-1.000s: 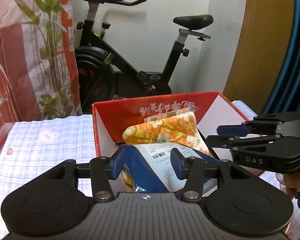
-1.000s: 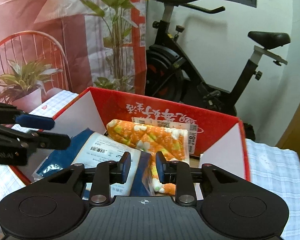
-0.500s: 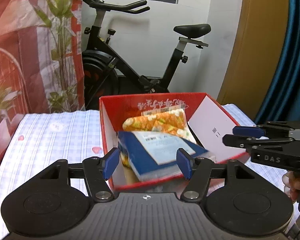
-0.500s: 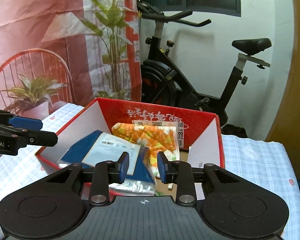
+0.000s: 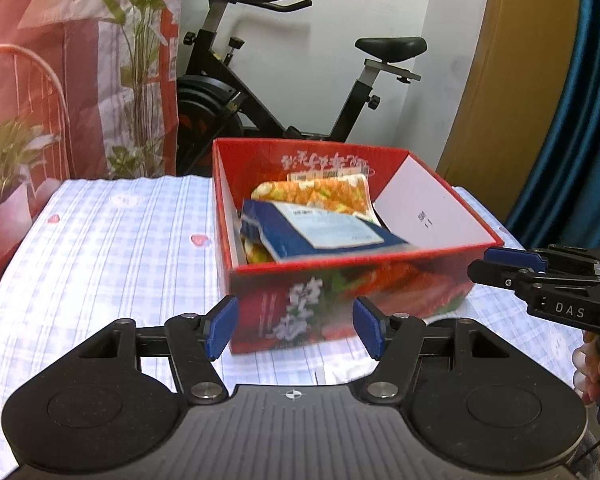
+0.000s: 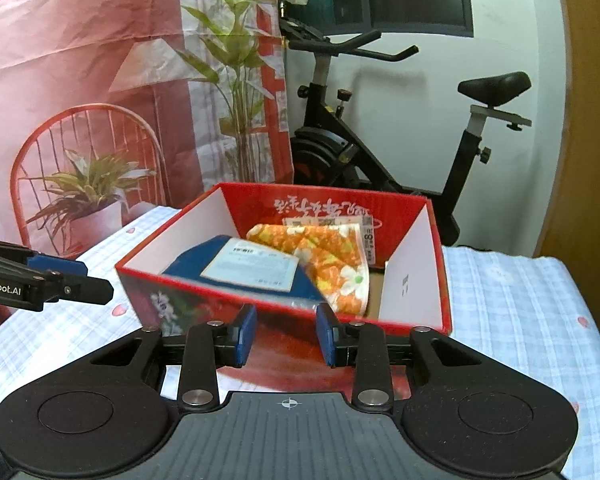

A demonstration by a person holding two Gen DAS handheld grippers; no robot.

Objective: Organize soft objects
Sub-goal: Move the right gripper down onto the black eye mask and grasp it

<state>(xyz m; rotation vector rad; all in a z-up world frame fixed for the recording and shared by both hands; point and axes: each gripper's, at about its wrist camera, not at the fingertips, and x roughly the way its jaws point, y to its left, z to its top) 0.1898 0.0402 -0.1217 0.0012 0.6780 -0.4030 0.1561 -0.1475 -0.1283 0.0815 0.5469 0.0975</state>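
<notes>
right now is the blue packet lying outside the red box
No, the blue packet lies inside the red box, leaning on the orange floral bundle.

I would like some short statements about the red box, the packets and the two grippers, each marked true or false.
1. The blue packet lies inside the red box. True.
2. The orange floral packet lies on the tablecloth outside the box. False: it is in the box, beside the blue packet.
3. The left gripper holds the blue packet. False: its jaws are open with nothing between them.
4. The right gripper is empty, in front of the box. True.
5. An exercise bike stands behind the table. True.
</notes>
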